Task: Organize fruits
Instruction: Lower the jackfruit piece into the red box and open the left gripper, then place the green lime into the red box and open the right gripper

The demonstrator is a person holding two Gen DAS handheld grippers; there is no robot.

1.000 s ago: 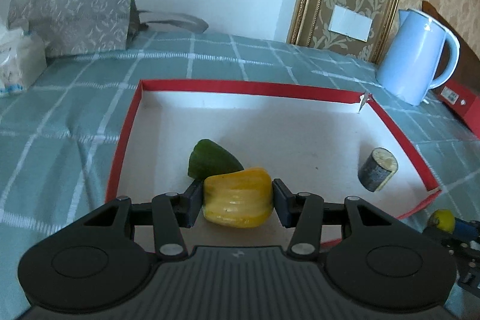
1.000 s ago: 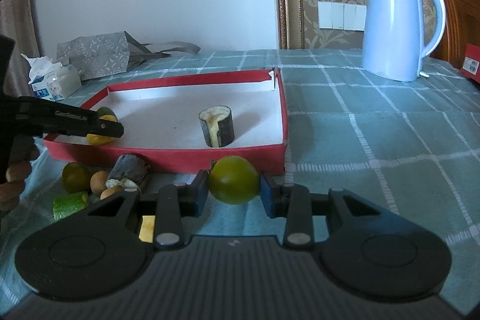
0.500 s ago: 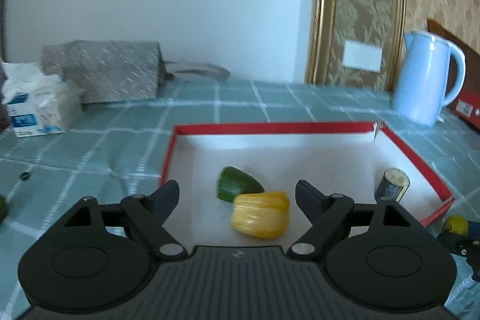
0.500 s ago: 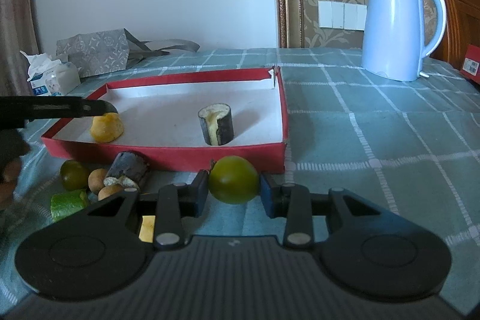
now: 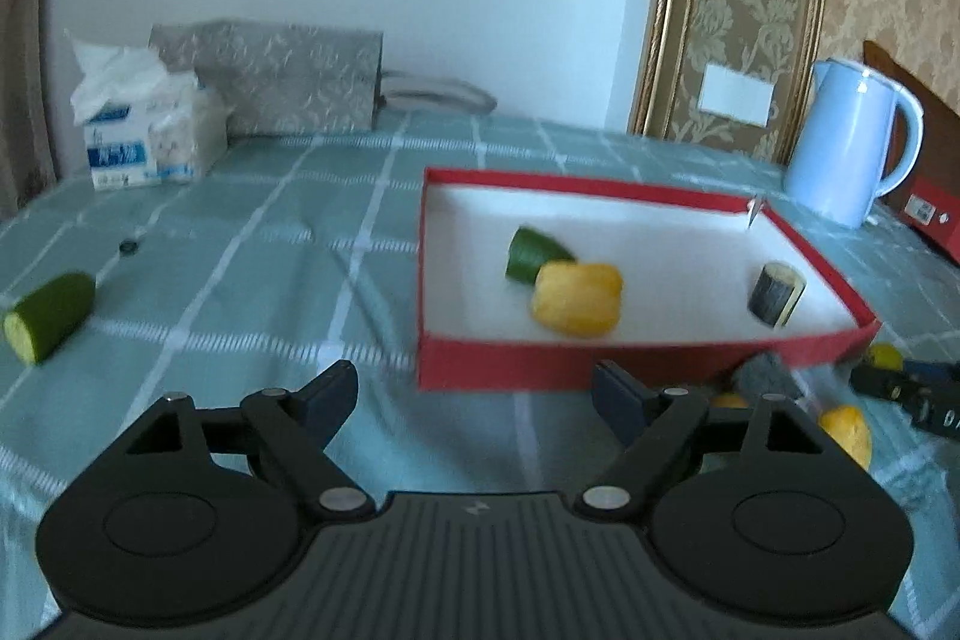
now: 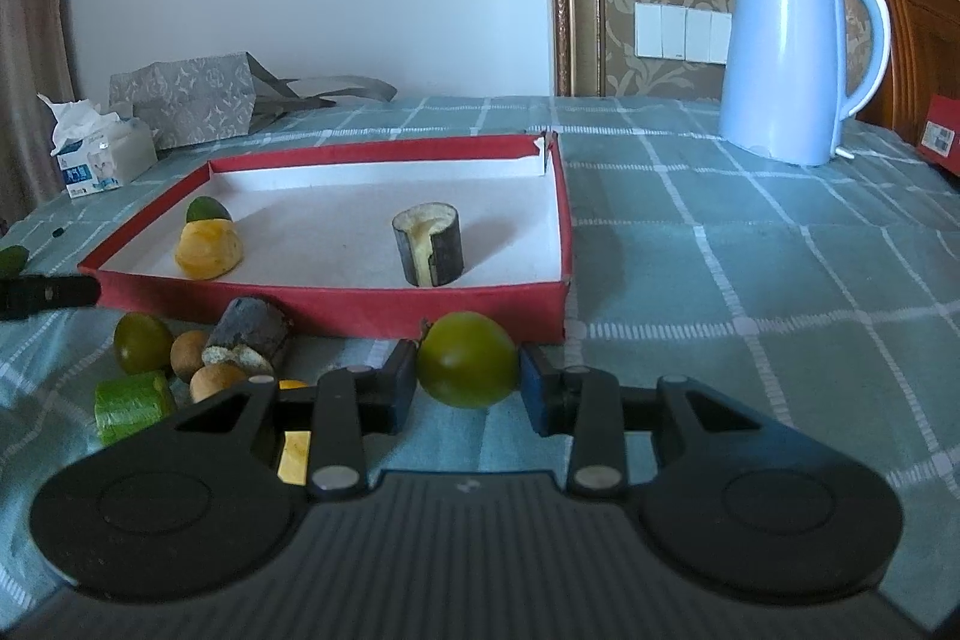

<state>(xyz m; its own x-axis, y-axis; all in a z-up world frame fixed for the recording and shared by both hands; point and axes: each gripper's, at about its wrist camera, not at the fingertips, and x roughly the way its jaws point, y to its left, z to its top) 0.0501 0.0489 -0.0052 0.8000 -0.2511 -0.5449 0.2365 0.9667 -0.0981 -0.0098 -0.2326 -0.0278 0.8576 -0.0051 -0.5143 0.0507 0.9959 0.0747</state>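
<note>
A red-rimmed box [image 5: 540, 373] [image 6: 336, 301] with a white floor holds a yellow piece [image 5: 577, 298] [image 6: 209, 249], a green piece [image 5: 531, 250] and a dark-skinned cylinder [image 5: 775, 293] [image 6: 429, 250]. My left gripper [image 5: 474, 397] is open and empty, in front of the box's near left corner. My right gripper [image 6: 468, 388] is shut on a round green fruit [image 6: 468, 367], low in front of the box's near wall. Several loose pieces [image 6: 198, 355] lie on the cloth left of it. A cucumber piece [image 5: 48, 316] lies far left.
A blue kettle [image 6: 792, 52] [image 5: 852, 142] stands at the back right. A tissue pack [image 5: 144, 142] and a grey paper bag [image 5: 288, 79] sit at the back left. A red box [image 5: 927, 214] lies beyond the kettle. The left gripper's finger tip [image 6: 48, 293] shows in the right wrist view.
My left gripper let go of the yellow piece inside the box, opened, and drew back and to the left, out of the box. My right gripper stays put with the green fruit.
</note>
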